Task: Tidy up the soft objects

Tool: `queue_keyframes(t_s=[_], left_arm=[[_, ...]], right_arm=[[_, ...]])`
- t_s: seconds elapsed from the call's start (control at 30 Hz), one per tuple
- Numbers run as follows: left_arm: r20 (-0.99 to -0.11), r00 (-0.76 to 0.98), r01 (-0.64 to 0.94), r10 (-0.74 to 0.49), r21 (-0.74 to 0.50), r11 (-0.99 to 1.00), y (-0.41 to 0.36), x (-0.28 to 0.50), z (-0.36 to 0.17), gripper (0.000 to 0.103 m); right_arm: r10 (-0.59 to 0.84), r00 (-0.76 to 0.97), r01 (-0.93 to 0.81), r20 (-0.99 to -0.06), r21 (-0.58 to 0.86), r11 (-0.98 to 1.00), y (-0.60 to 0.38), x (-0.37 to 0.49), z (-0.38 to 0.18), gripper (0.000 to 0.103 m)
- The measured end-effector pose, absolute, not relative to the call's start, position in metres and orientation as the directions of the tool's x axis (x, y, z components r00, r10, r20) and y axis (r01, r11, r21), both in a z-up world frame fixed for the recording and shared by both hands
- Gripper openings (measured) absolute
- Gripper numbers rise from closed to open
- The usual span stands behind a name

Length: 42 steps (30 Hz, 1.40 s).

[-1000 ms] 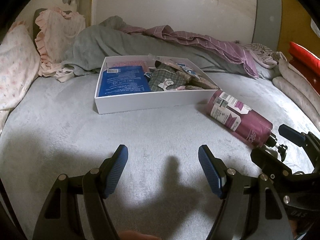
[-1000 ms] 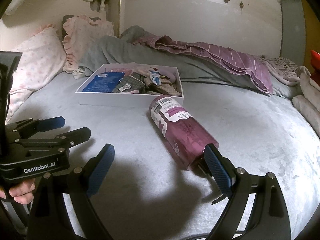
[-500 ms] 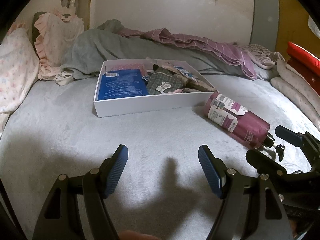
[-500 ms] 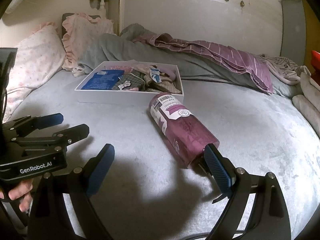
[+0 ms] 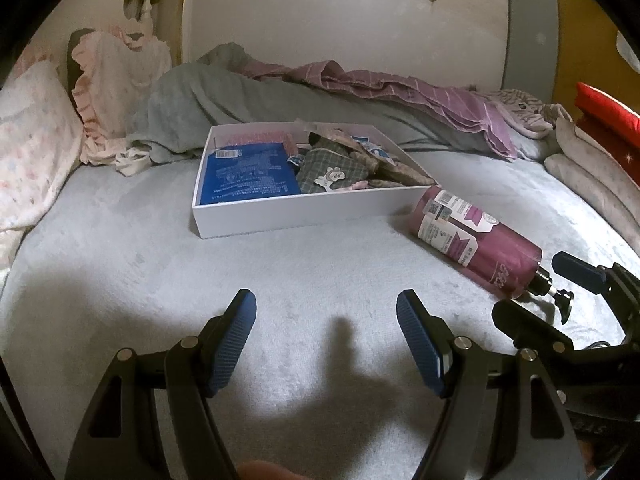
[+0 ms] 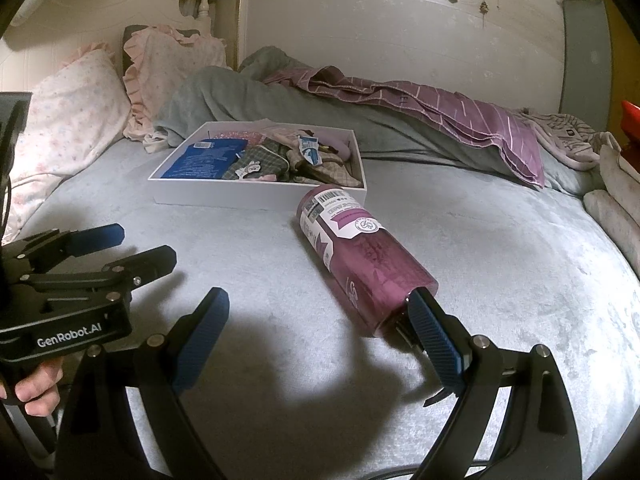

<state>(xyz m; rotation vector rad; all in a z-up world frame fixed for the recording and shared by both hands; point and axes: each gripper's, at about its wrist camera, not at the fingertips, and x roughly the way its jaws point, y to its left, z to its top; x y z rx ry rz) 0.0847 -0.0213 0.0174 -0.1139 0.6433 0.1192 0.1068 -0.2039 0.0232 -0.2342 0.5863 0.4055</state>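
On the grey bed, the shallow white cardboard box [image 5: 308, 210] holds a blue packet [image 5: 250, 174], a checked green pouch [image 5: 334, 166] and crumpled cloths. The purple pump bottle [image 6: 360, 256] lies just right of it. Only my right view shows my hand [image 6: 34, 390]. Both my jaws stand apart, empty.

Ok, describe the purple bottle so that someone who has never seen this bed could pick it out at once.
On the grey bed cover, find the white box of soft items. Beside its near right corner lies the purple bottle, on its side, pump end towards the cameras. It alone is hard, translucent, and white-labelled.
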Motion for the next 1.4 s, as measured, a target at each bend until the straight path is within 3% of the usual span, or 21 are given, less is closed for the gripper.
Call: queue_keyframes(t_s=[1.4], left_arm=[[-0.612,0.786,-0.151,0.092,-0.046,0.987,-0.0215,0.0867,0.0179,0.073]], right_arm=[[0.301,0.742,-0.440,-0.599,-0.097,0.893,-0.2095,0.1106,0.0191,0.091]])
